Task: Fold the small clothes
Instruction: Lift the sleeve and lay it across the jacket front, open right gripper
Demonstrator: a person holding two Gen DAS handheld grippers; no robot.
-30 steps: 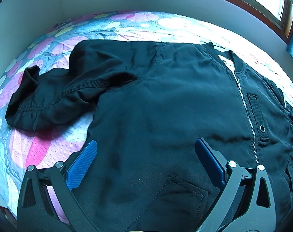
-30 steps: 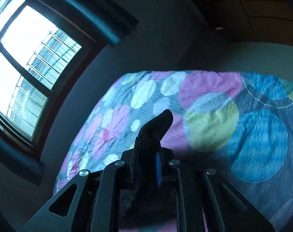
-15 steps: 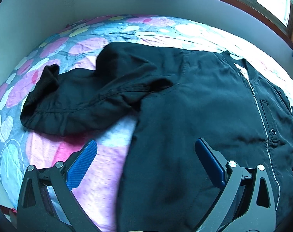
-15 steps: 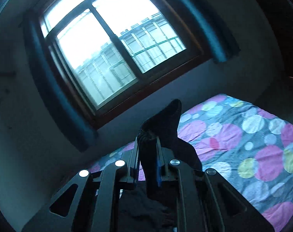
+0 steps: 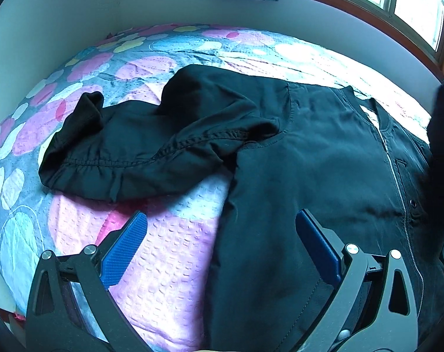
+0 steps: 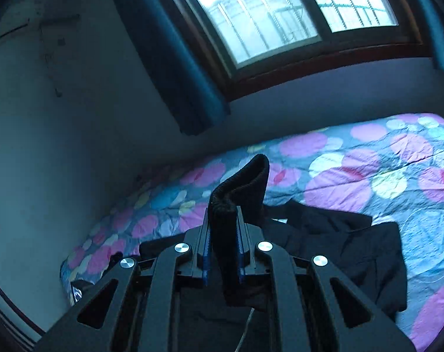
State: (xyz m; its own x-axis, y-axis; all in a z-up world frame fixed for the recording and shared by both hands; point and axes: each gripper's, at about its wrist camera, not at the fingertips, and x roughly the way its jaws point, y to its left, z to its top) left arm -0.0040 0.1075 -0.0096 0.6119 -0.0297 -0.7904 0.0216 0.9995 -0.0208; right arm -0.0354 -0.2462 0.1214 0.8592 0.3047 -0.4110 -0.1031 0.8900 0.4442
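The right gripper (image 6: 223,228) pinches the black jacket's ribbed cuff (image 6: 245,182). The left gripper (image 5: 219,228), fingers wide apart and holding nothing, hangs over the black zip-up jacket (image 5: 309,161) on the spotted bed (image 5: 169,252).

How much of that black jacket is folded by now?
Hardly any. The jacket lies zipped and spread on the bed. The right gripper is shut on a ribbed cuff, lifting it. The left gripper hangs open, empty. The other sleeve sprawls sideways, unfolded.

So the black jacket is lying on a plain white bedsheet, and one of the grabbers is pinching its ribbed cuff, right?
Not quite: the bedspread is patterned with pink, blue and yellow circles, not plain white, as both wrist views show. The rest holds: the black jacket lies on it, and the right gripper pinches the ribbed cuff.
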